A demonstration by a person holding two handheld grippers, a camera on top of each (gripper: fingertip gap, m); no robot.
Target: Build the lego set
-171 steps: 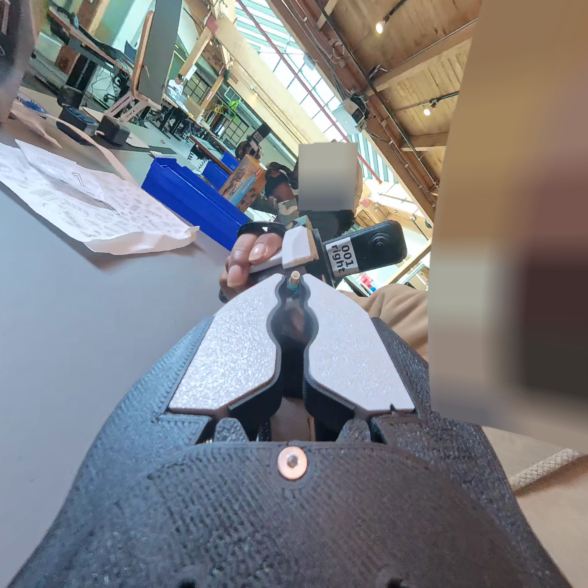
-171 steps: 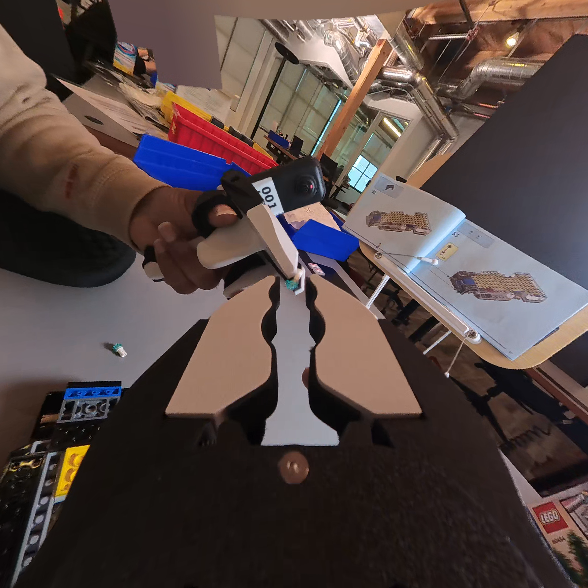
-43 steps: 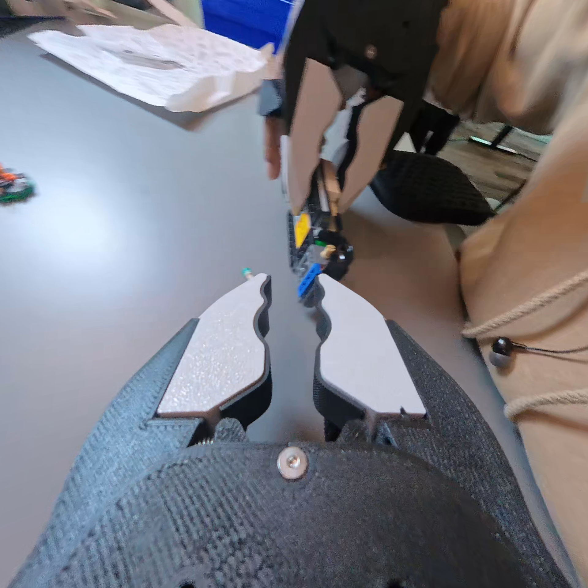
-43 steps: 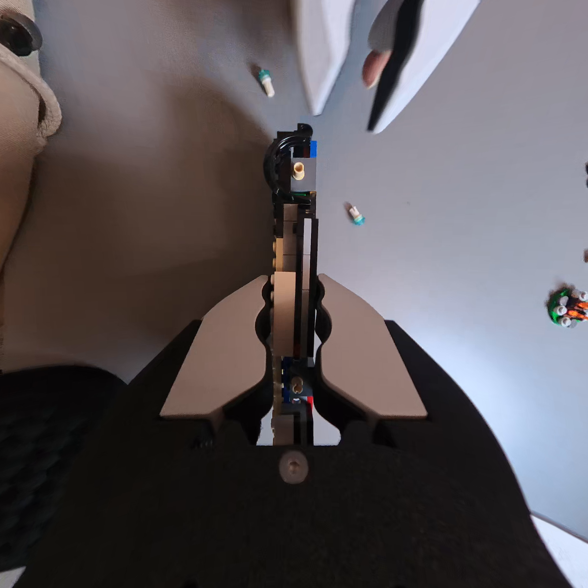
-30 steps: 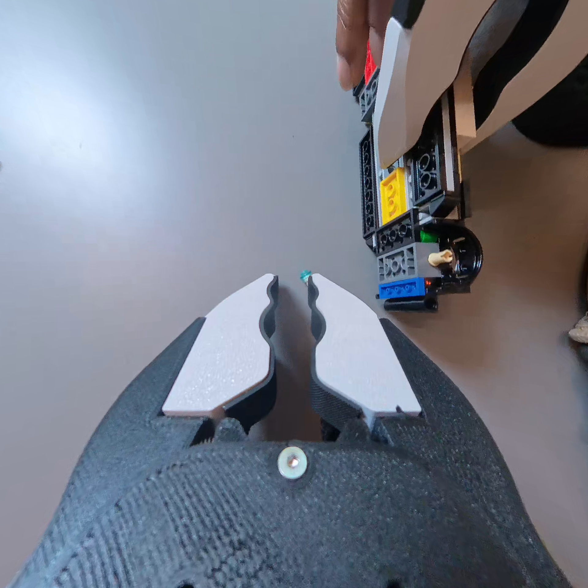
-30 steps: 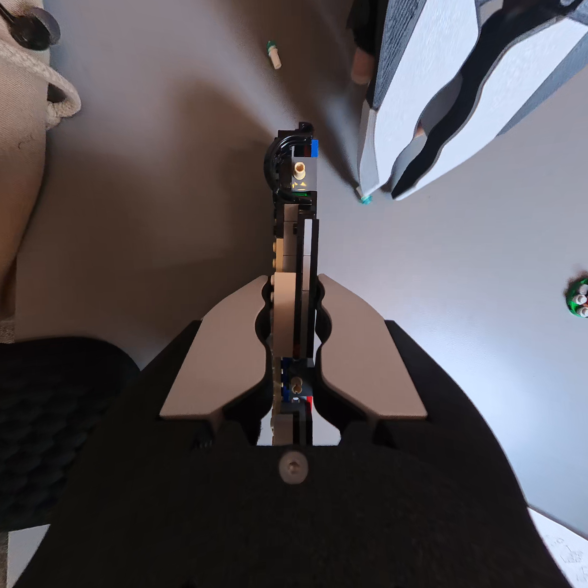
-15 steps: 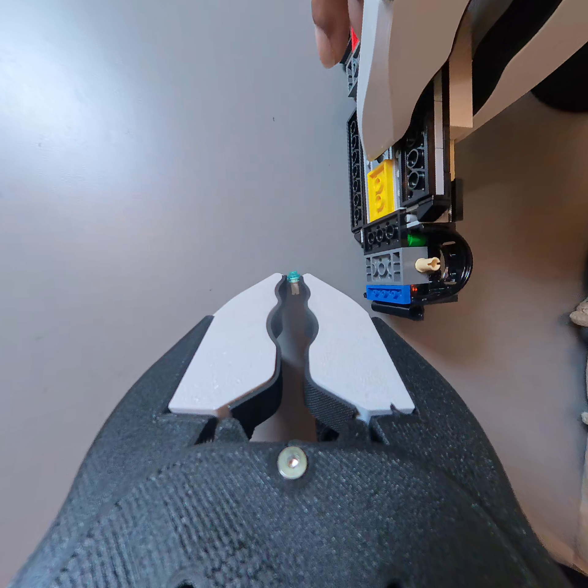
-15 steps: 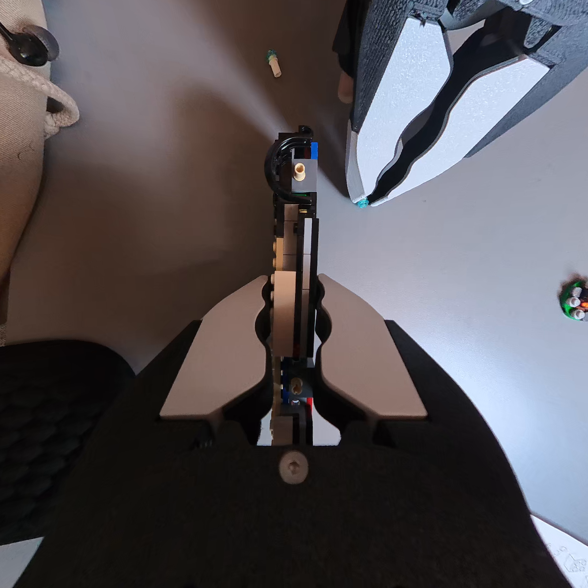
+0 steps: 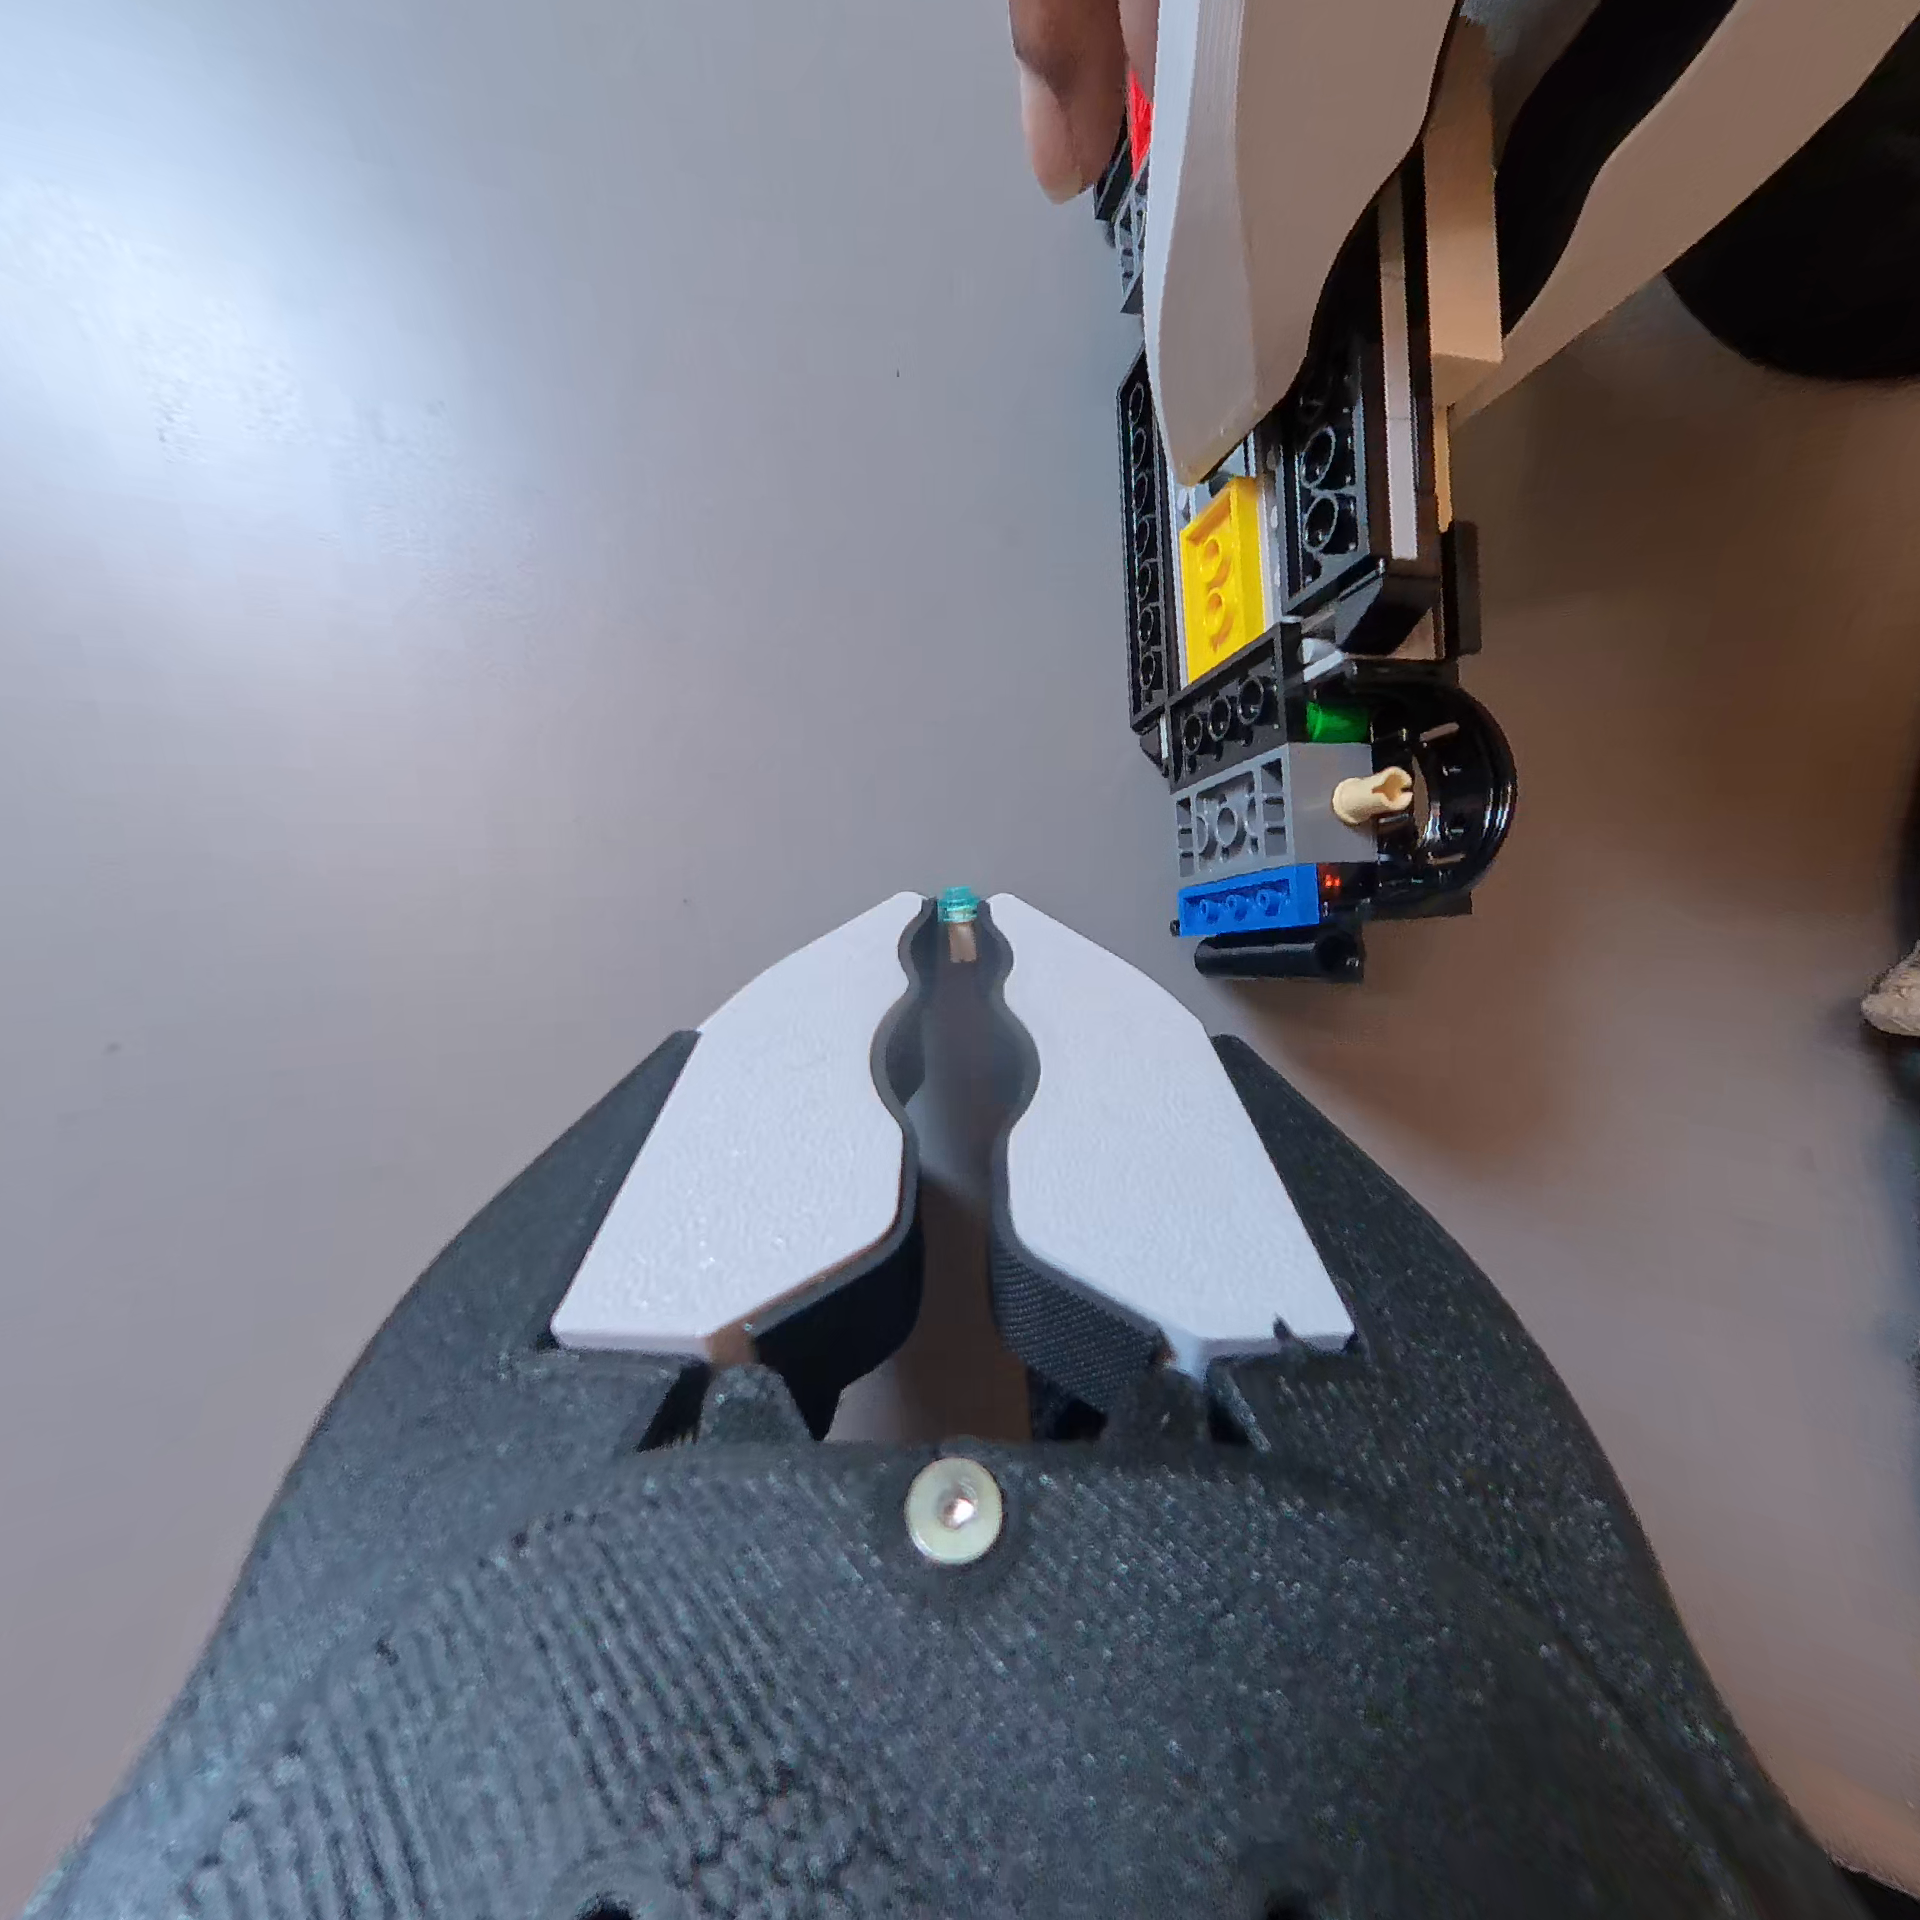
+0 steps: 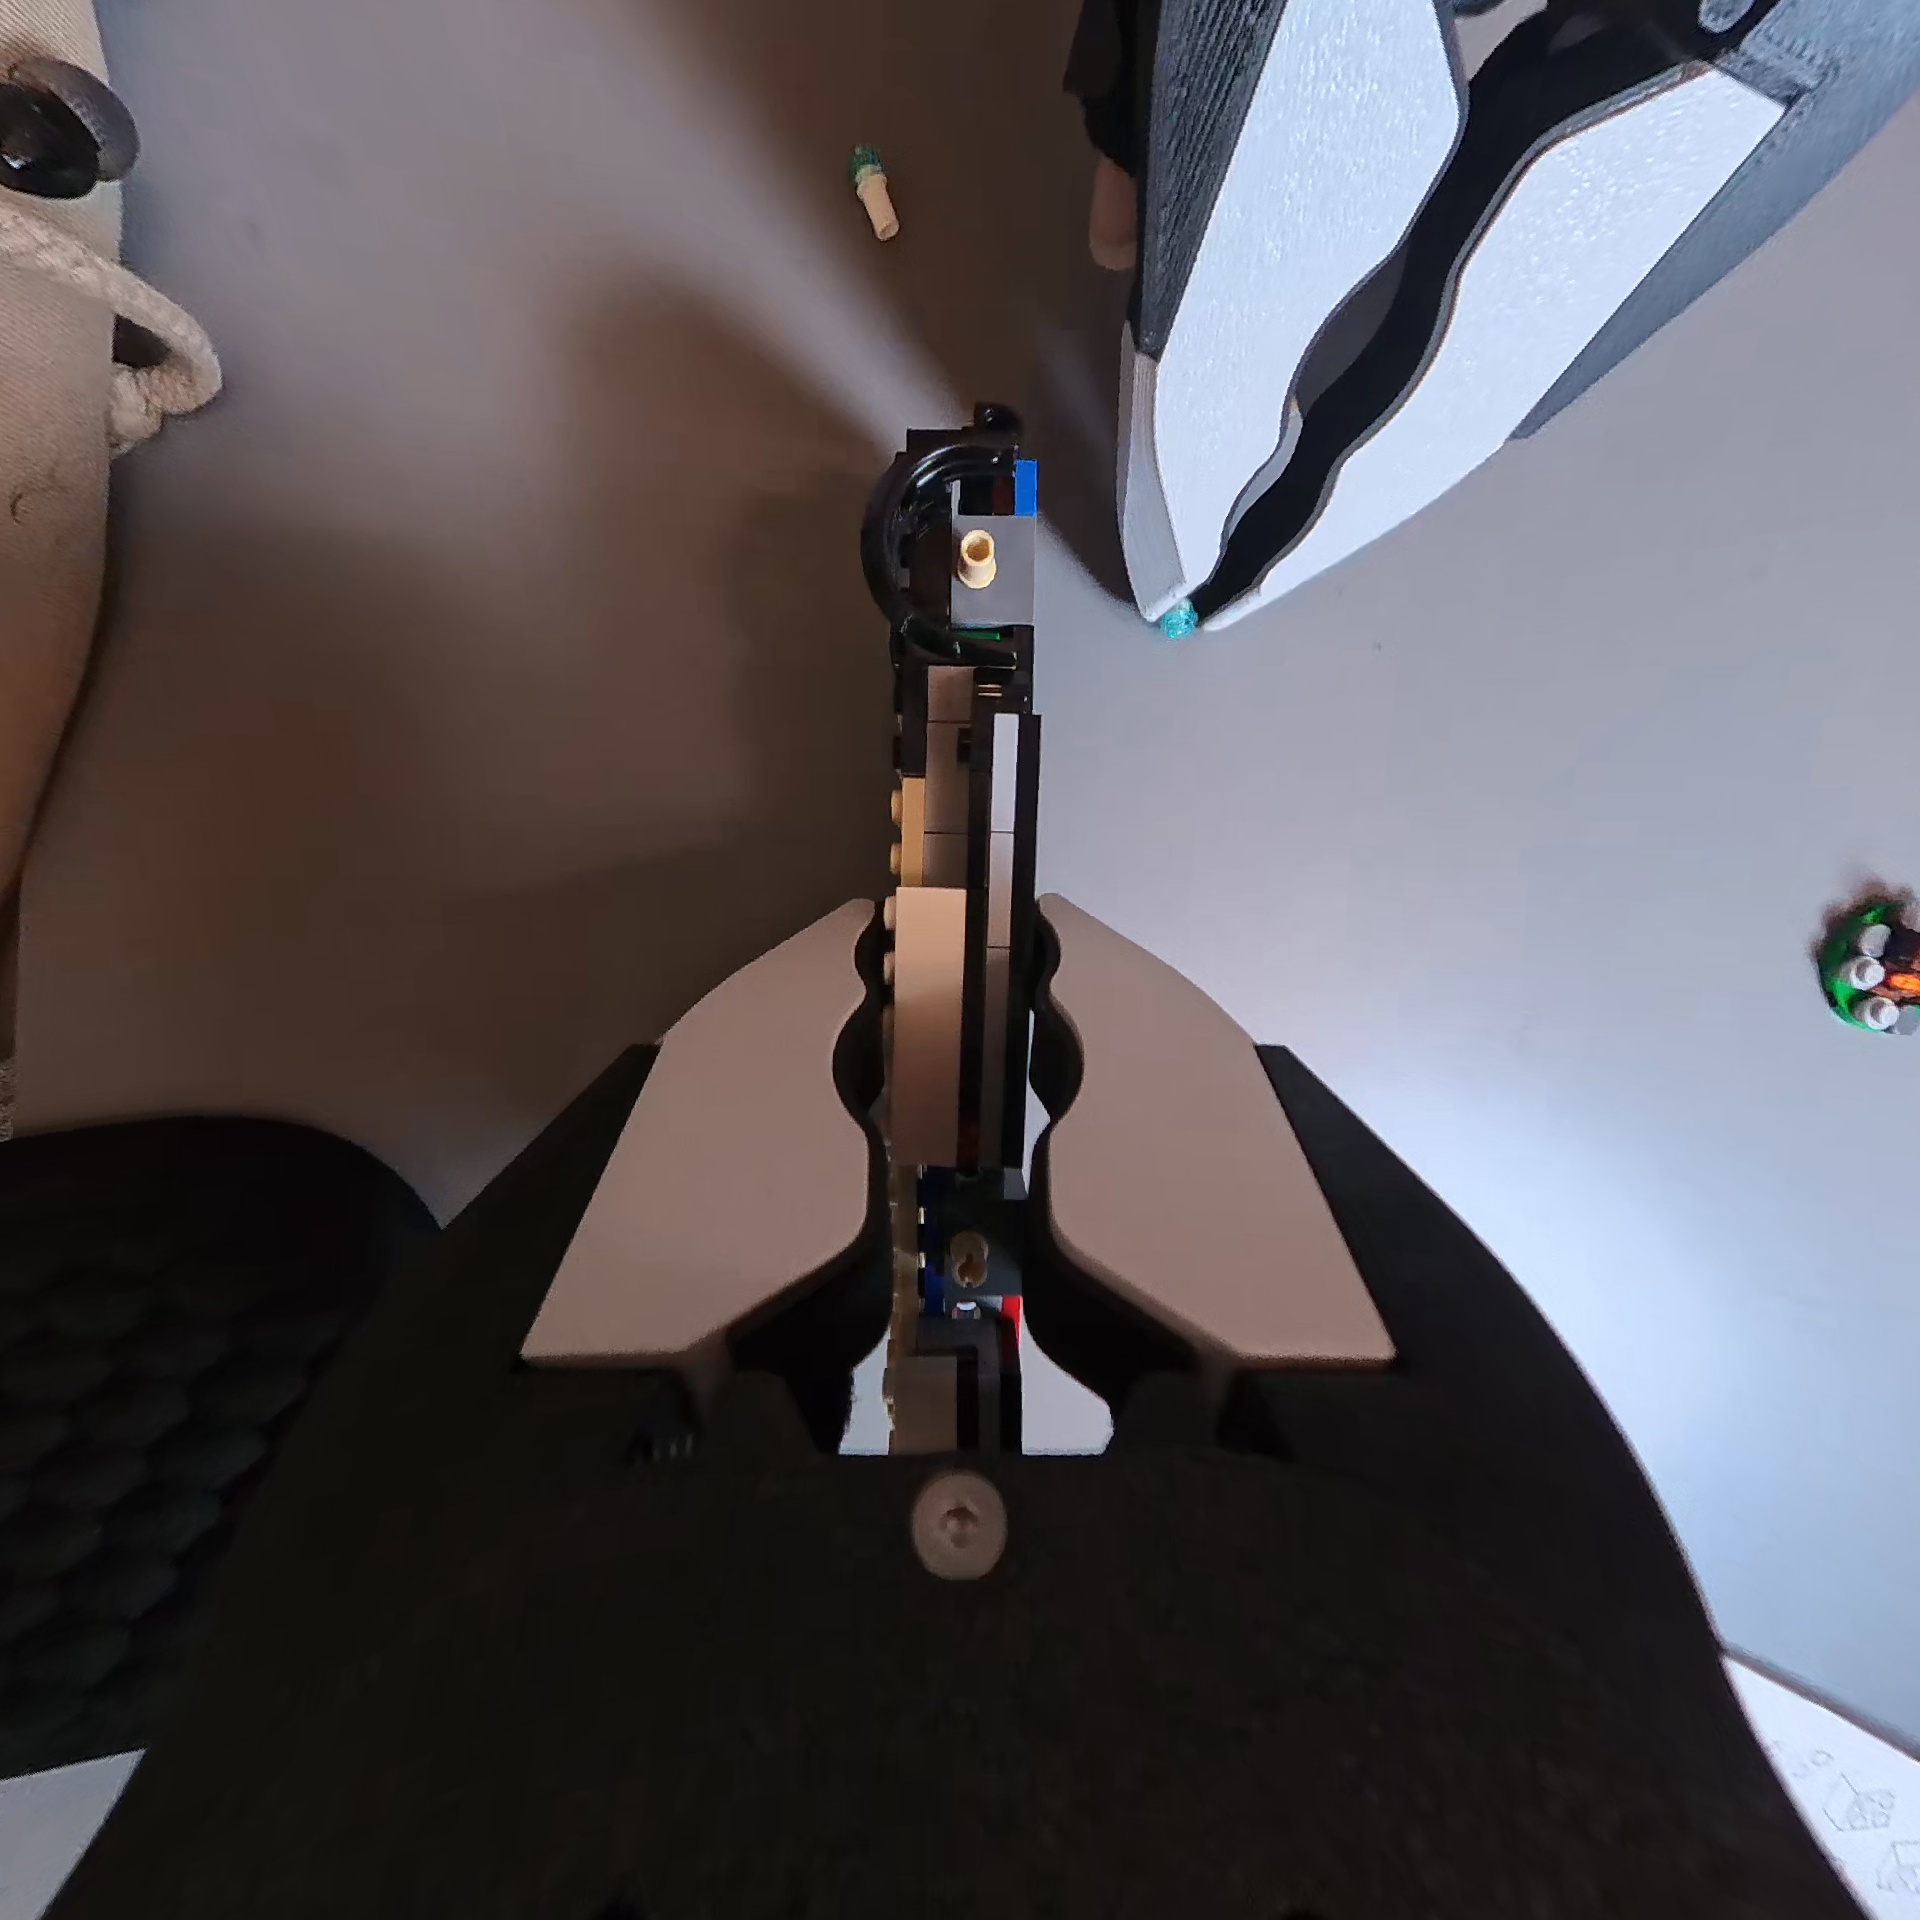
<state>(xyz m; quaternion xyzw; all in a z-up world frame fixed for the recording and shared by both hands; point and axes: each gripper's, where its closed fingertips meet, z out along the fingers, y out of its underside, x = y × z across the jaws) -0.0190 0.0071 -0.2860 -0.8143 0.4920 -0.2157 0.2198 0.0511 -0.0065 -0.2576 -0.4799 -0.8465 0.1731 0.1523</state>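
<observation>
On a plain grey tabletop (image 9: 416, 520), two hand-held grippers work close together. Closest in the left wrist view, the left gripper (image 9: 958, 906) has its pale grey fingers (image 9: 790, 1122) drawn almost together, pinching a tiny peg with a clear teal cap (image 9: 957, 908) right at their tips; the teal cap pokes out just past the tips and a short tan stem sits between them. From the right wrist view the same peg shows as a teal dot at the tips of that gripper, low over the table surface and just beside the far end of a brick model.

The right gripper (image 10: 958, 935) is closed on that long, narrow brick model (image 10: 966, 790), a build of black, tan and white bricks. Its two pads press on the model's flat sides, and the model runs out well beyond the fingertips. At the model's far end sit a grey block with a tan pin (image 9: 1371, 795), a black curved arch (image 9: 1475, 800), a blue plate (image 9: 1247, 906) and a yellow brick (image 9: 1216, 582).

Lying loose on the tabletop are a second small tan peg with a green cap (image 10: 873, 192), beyond the model, and a small green round piece with white and orange studs (image 10: 1875, 971) near the right edge of the right wrist view.

A fingertip (image 9: 1070, 94) of the person shows beside the right gripper.
</observation>
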